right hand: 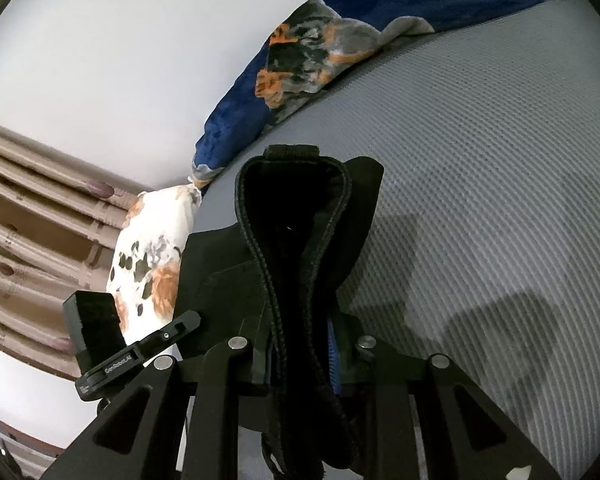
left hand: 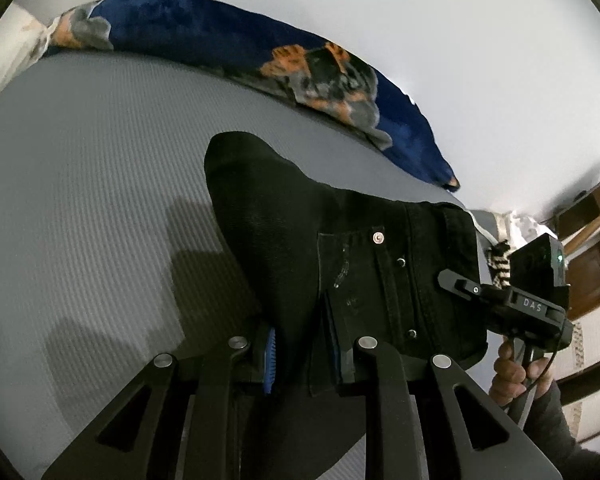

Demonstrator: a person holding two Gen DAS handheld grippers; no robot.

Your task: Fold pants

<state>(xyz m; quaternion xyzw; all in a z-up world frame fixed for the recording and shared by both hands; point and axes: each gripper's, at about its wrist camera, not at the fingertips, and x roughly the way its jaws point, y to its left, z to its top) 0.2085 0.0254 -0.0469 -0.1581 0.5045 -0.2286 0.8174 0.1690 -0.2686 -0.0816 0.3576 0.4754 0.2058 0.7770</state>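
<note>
Pinching black pants in both left gripper and right gripper, thick waistband may slip out mid-carry, dropping the fold crooked onto grey mattress

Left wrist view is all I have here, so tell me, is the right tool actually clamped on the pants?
Observer: Yes. The right tool is shut on a thick seamed band of the black pants.
Operator: Anything on its far side?
Observer: A white floral pillow lies at the edge of the grey mattress.
Operator: What's behind that?
Observer: Brown patterned curtains hang against the wall.
</note>
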